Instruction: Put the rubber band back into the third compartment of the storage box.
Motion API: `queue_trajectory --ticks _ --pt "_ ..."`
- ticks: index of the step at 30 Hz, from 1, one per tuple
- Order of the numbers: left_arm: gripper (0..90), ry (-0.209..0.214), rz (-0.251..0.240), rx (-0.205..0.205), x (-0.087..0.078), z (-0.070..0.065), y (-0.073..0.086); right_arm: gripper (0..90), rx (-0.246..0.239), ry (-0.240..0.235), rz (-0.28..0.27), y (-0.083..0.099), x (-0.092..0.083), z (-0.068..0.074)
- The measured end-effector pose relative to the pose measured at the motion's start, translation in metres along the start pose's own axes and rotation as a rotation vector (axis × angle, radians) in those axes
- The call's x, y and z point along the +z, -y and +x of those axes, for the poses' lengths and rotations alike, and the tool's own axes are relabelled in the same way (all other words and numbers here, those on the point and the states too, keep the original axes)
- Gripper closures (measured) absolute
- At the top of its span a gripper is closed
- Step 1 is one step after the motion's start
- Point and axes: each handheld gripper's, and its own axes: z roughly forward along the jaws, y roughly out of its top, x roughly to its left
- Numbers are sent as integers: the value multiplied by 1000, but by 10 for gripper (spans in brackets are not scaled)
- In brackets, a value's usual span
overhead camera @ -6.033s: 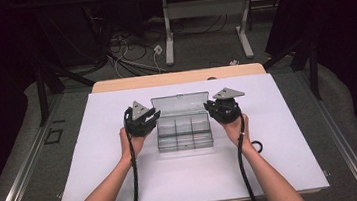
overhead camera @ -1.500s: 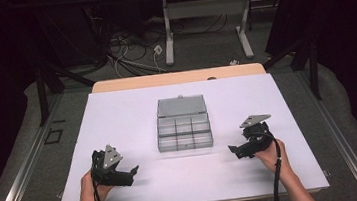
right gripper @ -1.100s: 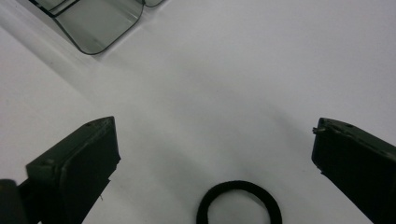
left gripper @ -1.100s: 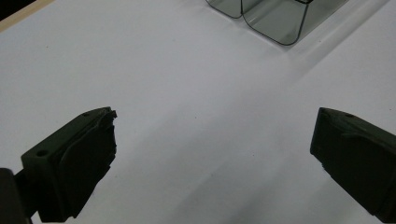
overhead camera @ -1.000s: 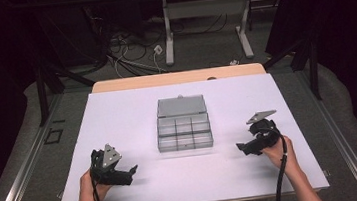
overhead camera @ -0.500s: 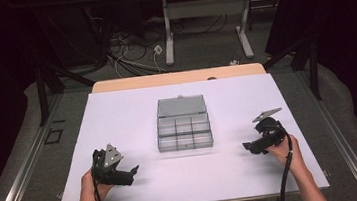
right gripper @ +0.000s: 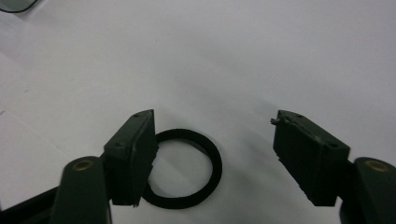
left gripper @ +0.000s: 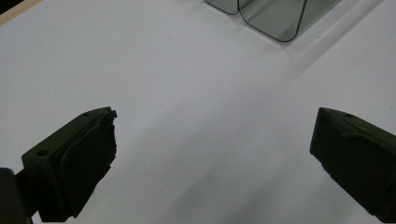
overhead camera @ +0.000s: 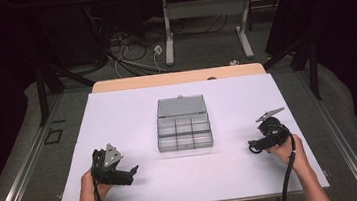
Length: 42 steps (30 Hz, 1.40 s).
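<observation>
I saw one black ring lying between my right gripper fingers, which were just closing, half open, touching nothing firmly. My left gripper fingers stood wide, empty, over bare desk. One clear box sat far ahead.

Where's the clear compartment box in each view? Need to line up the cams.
High view: clear compartment box at the table's centre, lid open toward the far side.
Left gripper view: top edge, right of centre, rounded corners only.
Right gripper view: top-left corner, a sliver.
Shared landmark: the white tabletop it stands on.
</observation>
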Motion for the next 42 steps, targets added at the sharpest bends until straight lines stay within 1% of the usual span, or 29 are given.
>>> queue_trajectory --ticks 1,3,4,5,7,8,9,10,12,16,17,21,24,25,27,28,29,30,32,33,34,35,36,38,39,40,41,42 --pt "3 -1 1 2 0 0 0 337 -4 3 -1 0 0 -1" --pt "3 -2 -1 1 1 0 0 383 3 6 3 1 -1 -1" --pt "3 0 2 4 1 0 0 406 10 -5 -2 1 -1 -2" --pt "3 0 2 3 1 0 0 420 8 -6 -4 1 -1 -2" --pt "3 -1 3 3 0 1 0 462 18 -13 -5 1 -2 -2" --pt "3 0 1 1 1 1 0 473 15 -8 0 1 -2 -2" --pt "3 -1 3 2 1 1 0 486 14 -10 -7 1 -2 -2" --pt "3 -1 2 1 1 1 0 506 21 -14 -2 1 -2 -2" --pt "3 0 2 2 1 1 0 530 10 -15 -2 1 -2 -2" --pt "3 -3 0 -3 1 1 1 592 9 -23 5 1 -1 -2" --pt "3 -3 -1 -3 1 1 1 603 15 -24 9 1 -2 -2" --pt "3 -3 1 -2 1 1 1 644 10 -33 14 2 -2 -1" --pt "3 5 12 1 1 1 0 667 -6 -33 28 2 -1 -1" --pt "3 2 9 -1 1 1 0 676 -12 -37 29 2 -1 -1" --pt "3 7 14 2 1 1 0 708 -10 -41 40 3 0 -1" --pt "3 8 15 2 1 1 0 722 -18 -22 51 3 1 -1" --pt "3 6 12 2 1 1 0 730 -14 -9 71 2 1 0" --pt "3 8 16 2 0 1 0 746 -24 -12 67 3 2 -1" --pt "3 2 10 1 1 1 0 769 -24 -17 70 3 2 1" --pt "3 9 17 1 0 1 0 786 -21 -13 78 2 1 2" --pt "3 7 16 2 1 1 0 800 -36 -14 75 2 1 1" --pt "3 8 16 1 1 1 0 811 -38 -17 78 2 2 1" --pt "3 8 16 2 1 1 0 828 -34 -25 78 2 2 2" --pt "3 9 17 -1 1 1 0 852 -30 -23 76 2 2 2" --pt "3 6 18 1 1 1 0 860 -35 -16 77 2 2 1" --pt "3 -5 3 -1 2 0 1 862 -26 -17 77 2 2 2" --pt "3 1 16 6 1 1 0 864 -15 -16 80 2 2 3" --pt "3 -1 10 3 1 1 0 866 -18 -15 80 2 2 3"
